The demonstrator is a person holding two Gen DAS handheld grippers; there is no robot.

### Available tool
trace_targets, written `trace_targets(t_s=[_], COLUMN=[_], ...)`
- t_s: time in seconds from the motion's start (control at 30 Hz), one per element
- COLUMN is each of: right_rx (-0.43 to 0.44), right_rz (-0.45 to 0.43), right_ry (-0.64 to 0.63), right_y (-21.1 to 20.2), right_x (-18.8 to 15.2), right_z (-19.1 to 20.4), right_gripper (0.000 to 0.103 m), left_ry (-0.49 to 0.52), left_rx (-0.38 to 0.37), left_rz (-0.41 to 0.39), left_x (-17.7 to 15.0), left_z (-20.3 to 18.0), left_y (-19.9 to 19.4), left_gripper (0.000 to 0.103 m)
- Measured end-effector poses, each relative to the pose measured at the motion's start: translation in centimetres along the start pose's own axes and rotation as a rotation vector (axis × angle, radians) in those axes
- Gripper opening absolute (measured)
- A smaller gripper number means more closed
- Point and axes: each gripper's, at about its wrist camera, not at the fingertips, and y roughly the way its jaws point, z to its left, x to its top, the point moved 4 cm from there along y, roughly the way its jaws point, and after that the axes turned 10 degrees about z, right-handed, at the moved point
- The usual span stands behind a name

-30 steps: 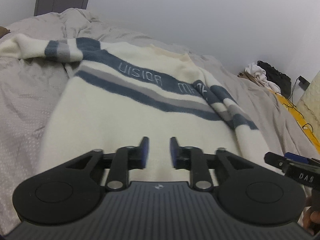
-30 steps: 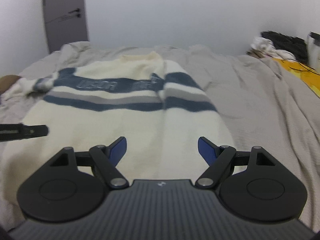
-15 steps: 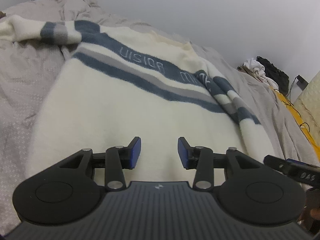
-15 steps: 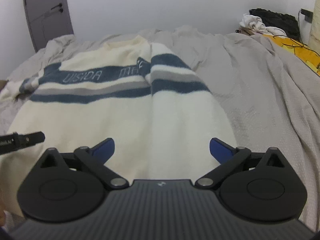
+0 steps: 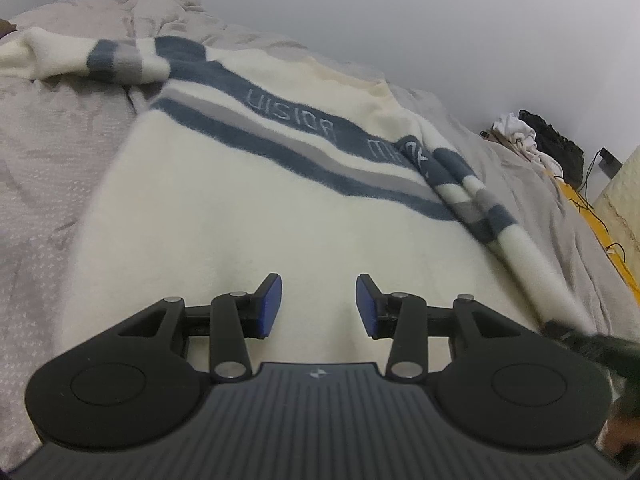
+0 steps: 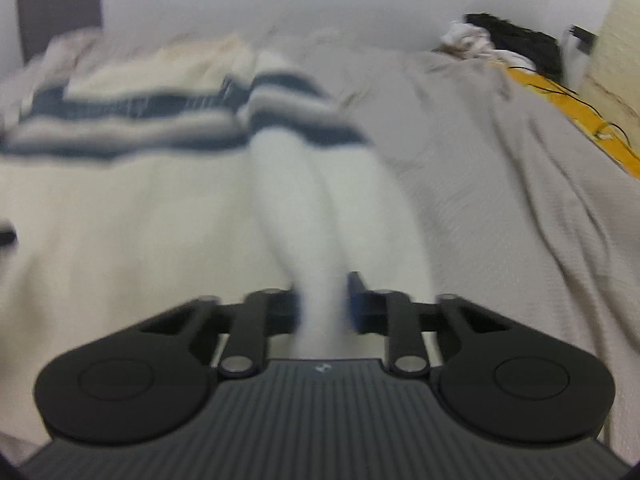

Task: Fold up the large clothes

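Sweater (image 5: 256, 216), cream with blue and grey chest stripes, lies spread flat on the grey bedspread (image 5: 44, 168), collar toward 12 o'clock in both wrist views. One sleeve (image 6: 320, 208) is laid down along the body's edge, its cuff end running to 6 o'clock in the right wrist view.

Change noted: right gripper (image 6: 324, 306) jaws, wide apart half a second ago with nothing between them, have just been closing and now clamp a pinched ridge of that sleeve's lower end. Frame is motion-blurred; fabric bunches up between the pads.

Left gripper (image 5: 318, 304) hovers over the sweater's lower body, jaws apart, nothing between them; they have opened a little over the last second. The right tool's tip shows at 4 o'clock in the left wrist view.

Judgement: grasp for the sleeve fold is made. Next move likely carries the sleeve across the body toward 9 o'clock. Risk: thick knit slips from the pinch, or the body layer is caught too.
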Motion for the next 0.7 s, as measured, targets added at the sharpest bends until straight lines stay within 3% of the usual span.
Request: trace_targets(t_s=[0.2,0.33,0.43,0.53,0.7], right_rx=[0.016,-0.057,-0.069,-0.116,-0.144], right_rz=[-0.088,-0.143,-0.159,-0.194,-0.182], right_ry=[0.086,0.016,0.074,0.090,0.181], right_y=[-3.0,-3.1,-2.8,-1.9,3.3], right_x=[5.2,11.6,17.6,22.9,29.0], right_z=[-5.1,-8.7,-12.6,-15.3,-19.0], right_gripper=[0.016,0.016,0.016,0.016,0.016], left_ry=[0.016,0.013,0.005,-0.002,-0.036], left_rx=[0.006,0.003,0.000,0.002,0.008], left_rz=[-0.008,0.000,0.000,-0.004,-0.008], left_x=[-0.3,-0.4,-0.1,-0.1,0.3], left_z=[0.0,-0.2,0.1,0.3,0.7], left_y=[-0.3,0.0,0.3,0.4,1.1], left_gripper=[0.047,0.047,0.047,0.047,0.047])
